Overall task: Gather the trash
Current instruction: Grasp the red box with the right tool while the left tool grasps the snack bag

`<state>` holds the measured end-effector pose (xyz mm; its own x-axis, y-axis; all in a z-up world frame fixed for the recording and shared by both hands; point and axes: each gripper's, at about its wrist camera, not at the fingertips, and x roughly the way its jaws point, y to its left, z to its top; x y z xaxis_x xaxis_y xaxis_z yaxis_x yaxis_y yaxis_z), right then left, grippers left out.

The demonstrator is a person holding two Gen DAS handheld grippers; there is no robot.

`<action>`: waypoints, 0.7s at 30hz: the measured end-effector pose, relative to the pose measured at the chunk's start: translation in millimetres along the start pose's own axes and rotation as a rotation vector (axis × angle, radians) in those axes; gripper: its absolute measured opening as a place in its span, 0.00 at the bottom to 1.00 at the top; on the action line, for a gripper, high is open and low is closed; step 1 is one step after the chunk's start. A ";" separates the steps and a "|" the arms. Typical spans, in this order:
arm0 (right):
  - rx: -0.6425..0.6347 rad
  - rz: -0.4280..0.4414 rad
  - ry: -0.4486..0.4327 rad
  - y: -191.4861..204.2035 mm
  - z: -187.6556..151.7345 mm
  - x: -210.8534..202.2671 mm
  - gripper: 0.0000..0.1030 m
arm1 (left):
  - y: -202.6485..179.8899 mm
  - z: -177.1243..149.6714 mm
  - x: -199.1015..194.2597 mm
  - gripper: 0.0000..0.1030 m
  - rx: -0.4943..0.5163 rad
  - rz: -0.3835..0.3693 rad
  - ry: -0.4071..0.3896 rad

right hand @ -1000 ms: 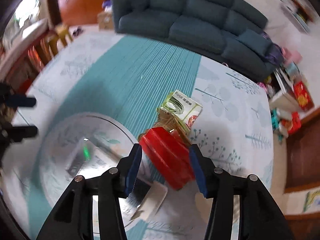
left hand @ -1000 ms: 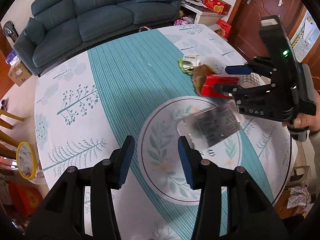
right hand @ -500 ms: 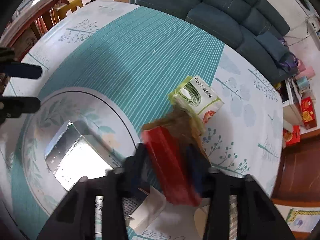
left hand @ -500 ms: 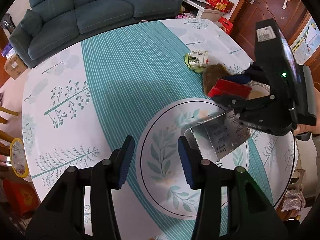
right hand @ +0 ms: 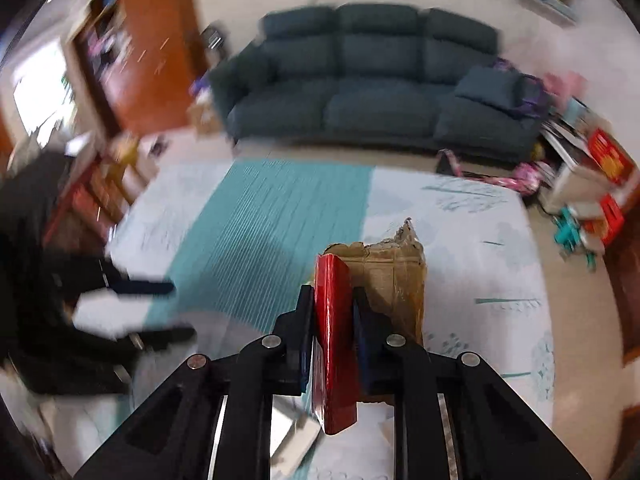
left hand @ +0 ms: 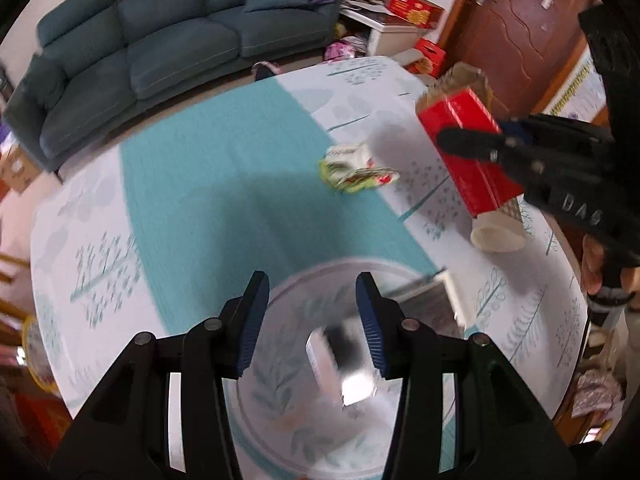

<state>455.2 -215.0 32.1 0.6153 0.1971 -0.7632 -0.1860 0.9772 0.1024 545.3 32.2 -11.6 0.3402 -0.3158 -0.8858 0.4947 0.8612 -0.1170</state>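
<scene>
Left wrist view: left gripper [left hand: 310, 318] spread, empty, over the silver tray [left hand: 424, 308] on the table [left hand: 200, 208]. Beyond the tray, right gripper [right hand: 332, 316], jaws just closing, pinches one red carton [right hand: 334, 344] with brown cardboard [right hand: 394, 276], lifted. Left: one paper cup [left hand: 498, 230], one green wrapper [left hand: 356, 168] farther.

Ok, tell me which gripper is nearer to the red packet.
Right. The right gripper has its jaws clamped on the red packet, holding it above the table. The left gripper hangs open over the silver pouch, well apart from the packet.
</scene>
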 end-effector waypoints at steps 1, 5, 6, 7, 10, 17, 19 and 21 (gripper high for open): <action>0.027 -0.010 -0.018 -5.7 0.7 -1.1 0.17 | -6.3 8.9 6.8 0.40 0.035 -0.004 0.009; 0.177 -0.050 -0.085 -41.4 -3.8 -3.7 0.17 | -23.1 36.7 26.8 0.43 0.138 0.049 0.009; 0.219 -0.050 -0.098 -52.8 -5.0 -3.3 0.17 | -26.2 42.6 32.3 0.47 0.157 0.046 0.021; 0.254 -0.051 -0.109 -61.2 -6.3 -3.9 0.17 | -29.8 48.4 38.6 0.55 0.179 0.042 0.034; 0.326 -0.053 -0.142 -83.4 -11.1 -5.0 0.17 | -44.8 60.2 50.8 0.57 0.268 0.066 0.037; 0.345 -0.041 -0.156 -101.1 -21.6 -7.9 0.17 | -92.0 60.8 73.5 0.58 0.512 0.162 0.029; 0.352 -0.030 -0.157 -104.6 -23.4 -5.8 0.17 | -99.9 59.3 84.0 0.58 0.559 0.207 0.045; 0.351 -0.024 -0.162 -105.2 -27.7 -9.8 0.17 | -105.6 58.1 94.0 0.58 0.589 0.254 0.049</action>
<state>447.5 -322.0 11.0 0.7344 0.1568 -0.6603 0.0856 0.9438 0.3193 571.5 -111.6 -56.4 0.4746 -0.1005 -0.8744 0.7648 0.5389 0.3532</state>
